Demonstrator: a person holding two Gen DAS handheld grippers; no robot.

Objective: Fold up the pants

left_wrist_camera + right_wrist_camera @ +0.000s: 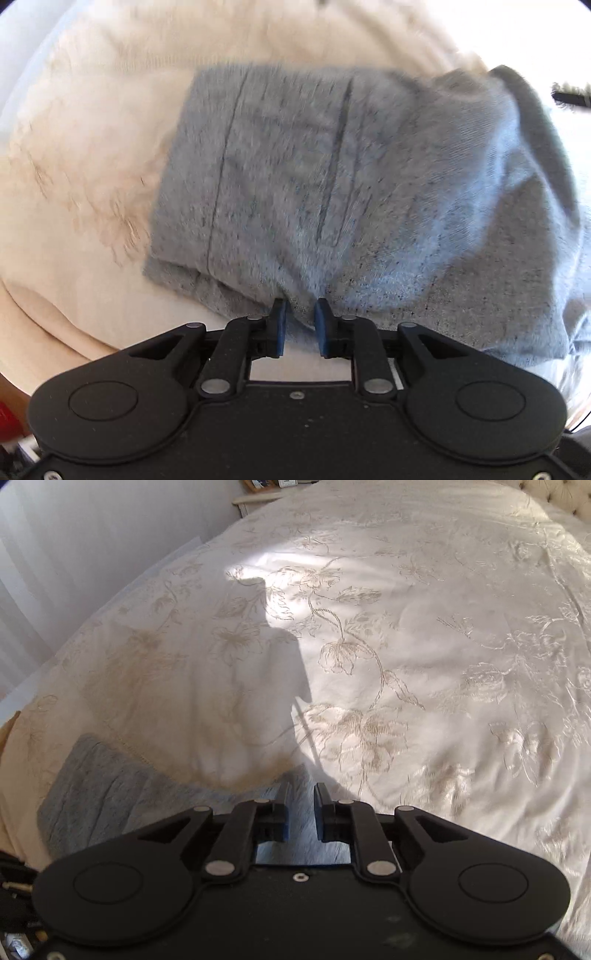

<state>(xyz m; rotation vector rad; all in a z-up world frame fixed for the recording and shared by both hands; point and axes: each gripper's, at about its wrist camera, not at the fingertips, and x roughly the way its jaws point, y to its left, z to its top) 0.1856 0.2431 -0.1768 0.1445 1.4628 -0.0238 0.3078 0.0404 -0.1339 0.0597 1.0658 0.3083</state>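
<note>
Two hand-held grippers working: my left hand-held gripper [300,314] pinches a bunch of the grey pants [295,166], already folded compact mid-frame on the bed [92,129]. Right hand-held gripper [300,794], lower centre, has fabric between narrowly parted jaws; pinching? Can't tell. Probably one fold left.

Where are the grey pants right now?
The grey pants lie folded on the cream bedspread, filling the left wrist view; the right wrist view shows them at lower left.
</note>
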